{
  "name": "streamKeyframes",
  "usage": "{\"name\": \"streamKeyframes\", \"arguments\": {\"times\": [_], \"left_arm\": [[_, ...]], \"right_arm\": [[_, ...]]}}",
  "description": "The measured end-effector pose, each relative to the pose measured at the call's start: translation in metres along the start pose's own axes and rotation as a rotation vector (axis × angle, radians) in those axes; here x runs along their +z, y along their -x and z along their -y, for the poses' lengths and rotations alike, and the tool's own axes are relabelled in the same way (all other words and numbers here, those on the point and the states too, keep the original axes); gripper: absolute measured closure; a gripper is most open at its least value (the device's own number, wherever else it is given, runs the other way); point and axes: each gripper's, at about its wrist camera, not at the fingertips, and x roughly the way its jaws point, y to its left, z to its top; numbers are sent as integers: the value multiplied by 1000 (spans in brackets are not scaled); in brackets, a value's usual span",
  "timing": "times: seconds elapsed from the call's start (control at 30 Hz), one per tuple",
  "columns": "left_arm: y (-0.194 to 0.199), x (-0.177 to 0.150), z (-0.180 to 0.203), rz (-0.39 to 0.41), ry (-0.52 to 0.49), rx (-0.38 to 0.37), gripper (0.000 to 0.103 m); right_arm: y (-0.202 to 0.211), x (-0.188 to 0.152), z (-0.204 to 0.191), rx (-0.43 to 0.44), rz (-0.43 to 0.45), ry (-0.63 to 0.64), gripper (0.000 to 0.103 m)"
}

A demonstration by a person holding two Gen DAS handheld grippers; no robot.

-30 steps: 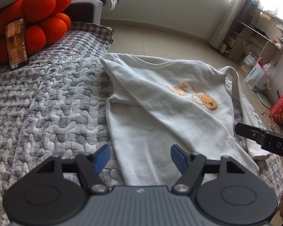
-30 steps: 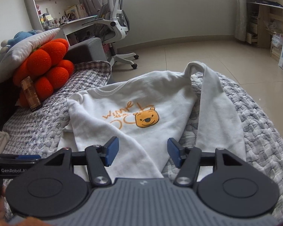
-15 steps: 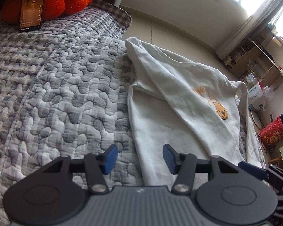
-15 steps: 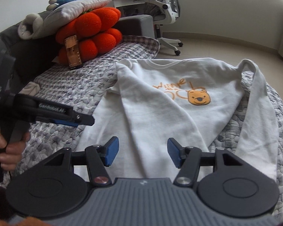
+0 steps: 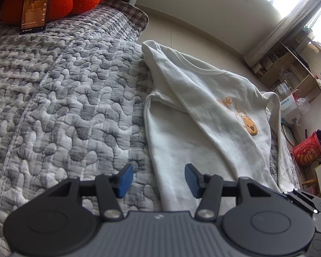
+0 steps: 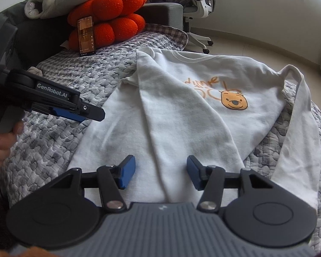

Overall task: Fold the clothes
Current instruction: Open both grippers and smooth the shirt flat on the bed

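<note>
White sweatshirt (image 6: pixel 182 115) lies flat on the grey quilted bedspread (image 5: pixel 53 107), collar toward twelve o'clock, one sleeve folded diagonally across the body. Left gripper (image 5: pixel 157 178): blue pads stand moderately apart and press on nothing, straddling the garment's hem edge at six o'clock. Right gripper (image 6: pixel 161 172): jaws closing, with the folded sleeve's end lying beneath the gap between them, the pads not yet pressing it. The hem nearest both cameras is hidden behind the gripper bodies. The left wrist view cuts the printed lettering (image 5: pixel 226 102) to a few strokes above the bear face (image 5: pixel 251 127); the right wrist view shows the lettering whole, though hard to read. Only the right wrist view shows the left gripper from the side, at nine o'clock, with the hand (image 6: pixel 2 141) on its handle, and the office chair (image 6: pixel 194 4) at twelve. Only the left wrist view shows the shelving (image 5: pixel 293 64) and red container (image 5: pixel 308 150) at three. A phone (image 6: pixel 86 35) leans on orange cushions (image 6: pixel 113 15) at eleven.
</note>
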Motion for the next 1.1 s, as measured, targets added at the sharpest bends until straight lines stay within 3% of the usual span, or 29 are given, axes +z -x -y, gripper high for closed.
{"name": "streamKeyframes", "arguments": {"times": [0.13, 0.17, 0.27, 0.3, 0.43, 0.73, 0.97, 1.0, 1.1], "left_arm": [[1, 0, 0, -4, 9, -26, 49], [1, 0, 0, -6, 10, -34, 49], [1, -1, 1, -18, 12, -62, 47], [2, 0, 0, -21, 20, -81, 46], [3, 1, -4, -30, 64, -168, 40], [11, 7, -18, 14, 202, -384, 40], [6, 9, -21, 3, 235, -409, 42], [5, 9, -20, 1, 233, -405, 45], [4, 11, -22, 5, 227, -396, 78]], "right_arm": [[3, -1, 4, -12, -4, 18, 71], [5, 0, 7, -14, -4, 13, 80], [9, 1, 18, 21, -4, -47, 98], [11, 2, 21, 36, -3, -71, 100], [22, 7, 28, 122, 20, -152, 100], [37, 21, 23, 407, 55, -300, 100], [27, 30, 0, 513, 22, -307, 100], [25, 31, -2, 527, 16, -311, 100], [21, 32, -8, 564, 3, -318, 100]]}}
